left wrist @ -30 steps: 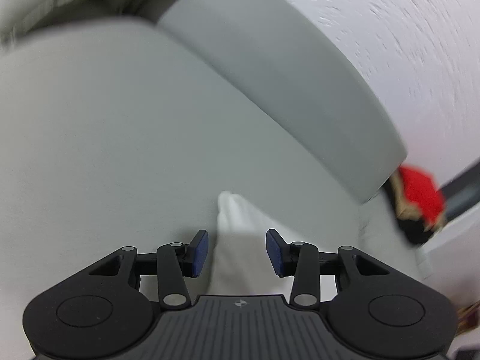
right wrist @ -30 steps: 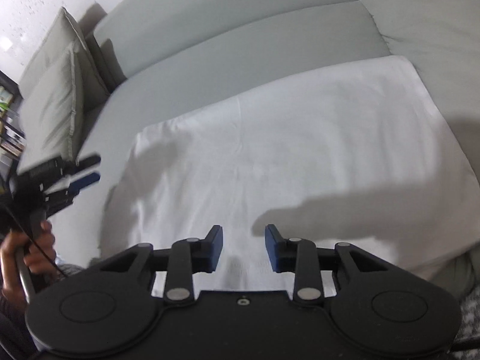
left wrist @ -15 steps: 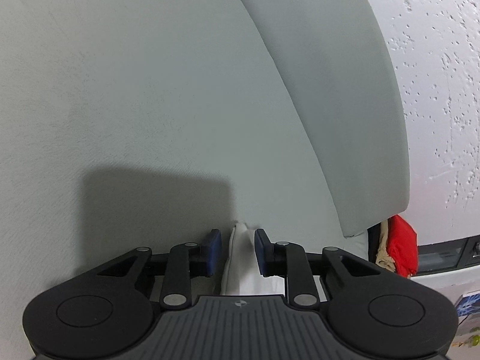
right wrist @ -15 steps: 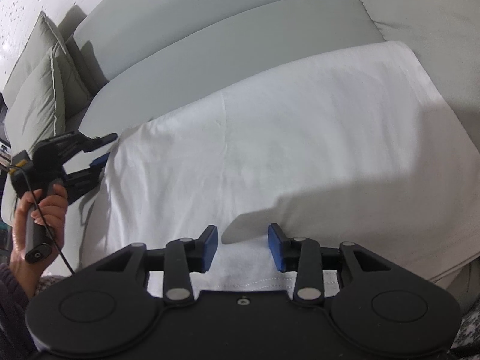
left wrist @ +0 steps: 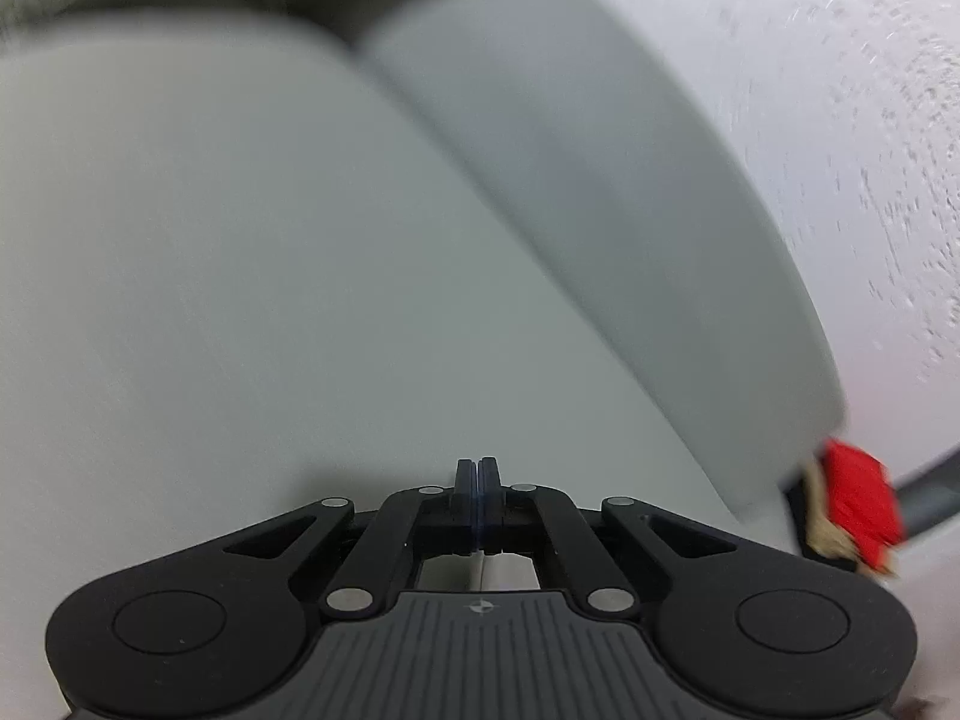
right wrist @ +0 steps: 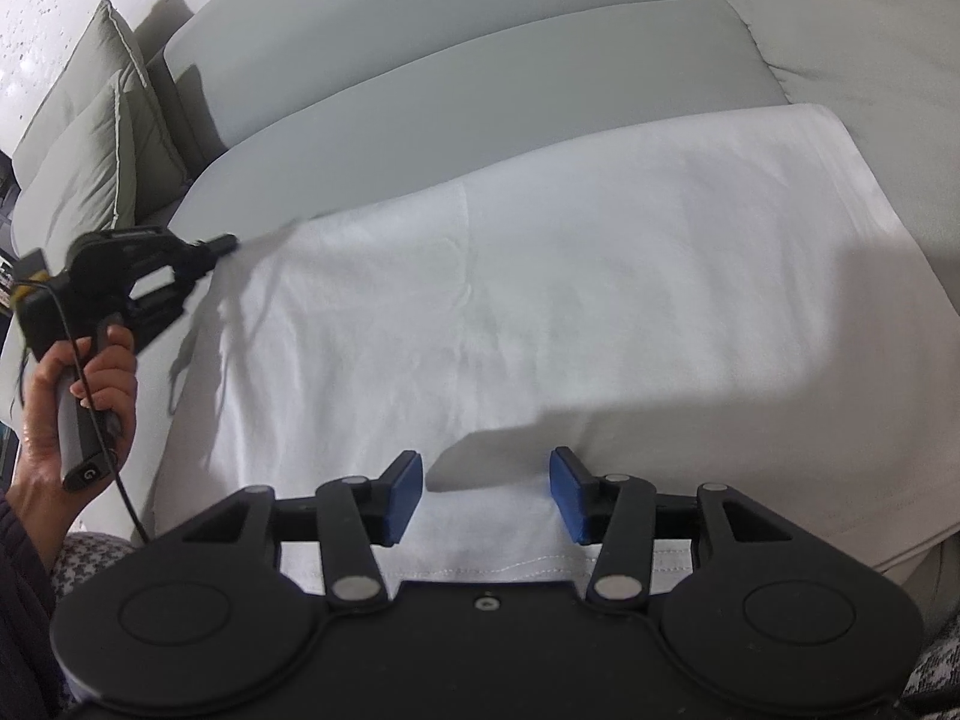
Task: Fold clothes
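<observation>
A garment [right wrist: 570,300] lies spread on the sofa seat [right wrist: 480,96], with cushions [right wrist: 90,168] to its left.

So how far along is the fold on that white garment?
Done: the white garment lies spread flat on the grey sofa. In hand: the left tool is shut on its far left corner; the right tool is opening over the near hem. Left: no fold shows yet.
</observation>
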The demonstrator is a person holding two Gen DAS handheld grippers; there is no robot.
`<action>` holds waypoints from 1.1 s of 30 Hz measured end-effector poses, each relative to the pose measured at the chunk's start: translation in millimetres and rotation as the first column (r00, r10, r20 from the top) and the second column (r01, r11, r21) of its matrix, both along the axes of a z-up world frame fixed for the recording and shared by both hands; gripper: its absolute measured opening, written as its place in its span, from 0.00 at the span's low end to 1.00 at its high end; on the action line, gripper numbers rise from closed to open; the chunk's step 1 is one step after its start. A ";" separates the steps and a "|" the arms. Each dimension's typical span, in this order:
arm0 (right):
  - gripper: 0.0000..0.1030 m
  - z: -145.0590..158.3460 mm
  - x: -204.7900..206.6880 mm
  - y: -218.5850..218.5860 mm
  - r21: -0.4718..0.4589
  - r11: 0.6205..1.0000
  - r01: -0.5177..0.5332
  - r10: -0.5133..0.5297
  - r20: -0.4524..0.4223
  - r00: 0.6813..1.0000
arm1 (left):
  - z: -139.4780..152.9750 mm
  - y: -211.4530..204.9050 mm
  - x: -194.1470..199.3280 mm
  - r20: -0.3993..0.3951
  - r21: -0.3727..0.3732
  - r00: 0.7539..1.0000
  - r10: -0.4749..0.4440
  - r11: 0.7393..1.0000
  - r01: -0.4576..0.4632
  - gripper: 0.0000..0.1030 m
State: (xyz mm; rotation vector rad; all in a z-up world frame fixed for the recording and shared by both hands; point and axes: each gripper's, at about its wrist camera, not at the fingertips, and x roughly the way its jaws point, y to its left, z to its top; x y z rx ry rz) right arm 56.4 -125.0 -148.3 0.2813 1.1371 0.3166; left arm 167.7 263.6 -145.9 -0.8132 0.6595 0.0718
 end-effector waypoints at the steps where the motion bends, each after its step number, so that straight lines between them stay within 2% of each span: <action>1: 0.45 0.0 -0.3 0.3 -0.002 1.000 -0.003 0.003 0.002 1.000 | 4.0 3.7 -4.4 0.010 0.029 0.999 0.032 0.999 -0.032 0.00; 4: 0.45 -0.2 -0.4 1.5 0.000 1.000 -0.004 0.004 0.005 1.000 | 2.2 16.3 -13.7 -0.012 0.001 0.995 0.096 0.995 -0.096 0.00; 6: 0.46 -0.3 -0.3 1.4 0.004 1.000 -0.003 0.003 0.005 1.000 | 2.1 18.5 -19.7 -0.024 -0.024 0.995 0.096 0.995 -0.097 0.00; 7: 0.46 -0.2 -0.2 1.1 0.007 1.000 -0.001 0.001 0.005 1.000 | 5.8 14.0 -22.4 -0.032 -0.001 0.996 0.077 0.997 -0.077 0.01; 8: 0.46 0.4 -0.6 0.5 0.010 1.000 0.003 -0.003 0.005 1.000 | 9.9 9.0 -25.0 -0.042 0.025 0.998 0.056 0.998 -0.055 0.07; 9: 0.46 2.6 -1.6 -1.2 0.013 1.000 0.013 -0.013 0.001 1.000 | 17.5 -0.6 -31.3 -0.041 0.074 0.999 0.002 0.997 0.001 0.10; 11: 0.46 9.5 -5.1 -6.6 0.016 0.999 0.030 -0.030 -0.006 1.000 | 33.7 -20.7 -44.6 -0.046 0.175 0.992 -0.114 0.977 0.120 0.12; 12: 0.46 14.0 -7.6 -10.2 0.015 0.999 0.036 -0.036 -0.008 0.999 | 40.6 -37.0 -52.6 -0.046 0.220 0.981 -0.186 0.957 0.192 0.12; 14: 0.48 21.5 -14.8 -19.3 -0.007 0.999 0.031 -0.031 0.011 0.999 | 51.0 -71.1 -67.9 -0.037 0.284 0.942 -0.333 0.900 0.329 0.12; 16: 0.52 19.7 -18.0 -30.7 -0.031 0.998 0.048 -0.047 0.008 0.999 | 54.6 -105.9 -76.2 -0.062 0.367 0.889 -0.453 0.818 0.443 0.16; 18: 0.52 12.3 -18.5 -43.3 -0.016 0.997 0.074 -0.075 -0.020 0.997 | 43.8 -129.8 -76.3 -0.158 0.423 0.835 -0.527 0.728 0.539 0.17; 20: 0.52 8.6 -20.1 -52.8 0.013 0.996 0.087 -0.087 -0.031 0.996 | 25.1 -147.3 -79.0 -0.315 0.466 0.796 -0.517 0.646 0.604 0.21; 21: 0.52 8.9 -21.6 -55.9 0.021 0.996 0.086 -0.085 -0.027 0.996 | 20.9 -145.1 -83.6 -0.360 0.499 0.800 -0.480 0.626 0.600 0.20; 22: 0.52 10.7 -23.7 -57.6 0.010 0.997 0.080 -0.080 -0.024 0.997 | 23.9 -142.1 -86.7 -0.381 0.507 0.812 -0.442 0.635 0.583 0.20; 24: 0.52 14.4 -28.5 -62.5 -0.024 0.997 0.069 -0.070 -0.013 0.997 | 31.6 -129.1 -95.3 -0.449 0.502 0.828 -0.337 0.671 0.545 0.17; 26: 0.53 15.6 -33.0 -73.0 -0.063 0.995 0.073 -0.073 -0.002 0.997 | 34.9 -118.1 -109.7 -0.504 0.542 0.818 -0.278 0.636 0.549 0.17; 27: 0.54 15.6 -34.7 -79.1 -0.079 0.994 0.078 -0.078 0.002 0.997 | 35.9 -112.3 -116.1 -0.532 0.554 0.809 -0.251 0.619 0.556 0.25; 28: 0.55 14.6 -35.5 -86.3 -0.092 0.992 0.085 -0.085 0.001 0.996 | 40.0 -108.4 -120.3 -0.537 0.559 0.808 -0.242 0.616 0.556 0.30; 29: 0.55 13.8 -36.1 -93.5 -0.104 0.990 0.093 -0.093 0.000 0.996 | 45.5 -105.0 -125.3 -0.536 0.567 0.810 -0.237 0.610 0.554 0.29; 32: 0.55 17.1 -32.0 -113.2 -0.099 0.988 0.122 -0.122 0.006 0.993 | 57.5 -111.0 -135.5 -0.562 0.672 0.816 -0.135 0.500 0.546 0.24; 33: 0.55 20.6 -29.3 -118.2 -0.103 0.986 0.133 -0.132 0.017 0.991 | 60.6 -115.0 -142.1 -0.556 0.687 0.821 -0.128 0.485 0.541 0.24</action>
